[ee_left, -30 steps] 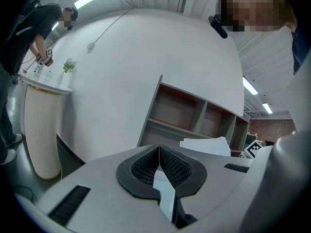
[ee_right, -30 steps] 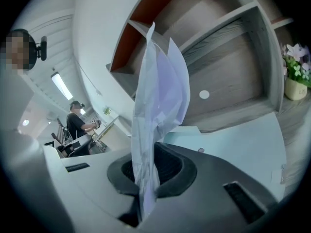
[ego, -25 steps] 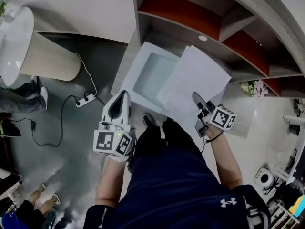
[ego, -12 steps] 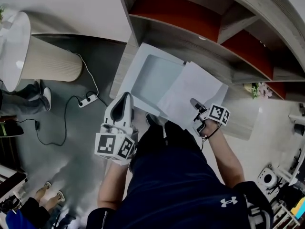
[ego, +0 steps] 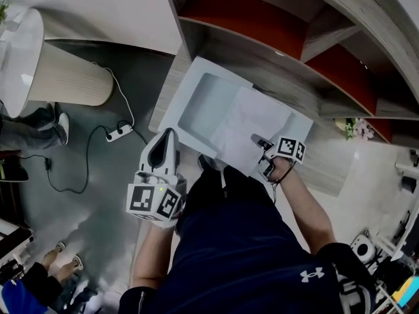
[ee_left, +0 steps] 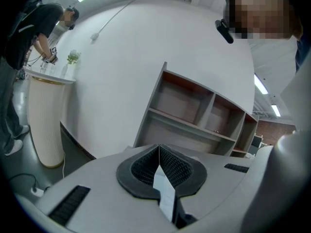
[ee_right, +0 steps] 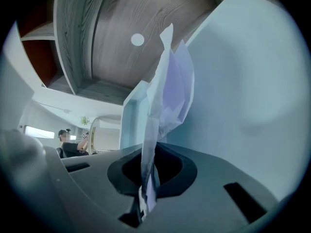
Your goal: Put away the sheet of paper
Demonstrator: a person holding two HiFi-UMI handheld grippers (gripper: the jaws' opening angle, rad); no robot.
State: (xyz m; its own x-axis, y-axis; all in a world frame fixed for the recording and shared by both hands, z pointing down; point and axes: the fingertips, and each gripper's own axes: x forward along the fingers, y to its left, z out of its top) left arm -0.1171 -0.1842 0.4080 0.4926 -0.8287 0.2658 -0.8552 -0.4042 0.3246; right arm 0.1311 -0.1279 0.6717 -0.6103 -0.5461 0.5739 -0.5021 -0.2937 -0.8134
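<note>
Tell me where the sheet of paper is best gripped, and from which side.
Its near edge, from the person's side, where the right gripper pinches it now. The sheet of paper is thin and spreads over the white tray, far edge toward the shelf unit; the near margin is open to the jaws.

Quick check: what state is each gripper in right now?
Left gripper: shut, holding nothing.
Right gripper: shut on the paper.
</note>
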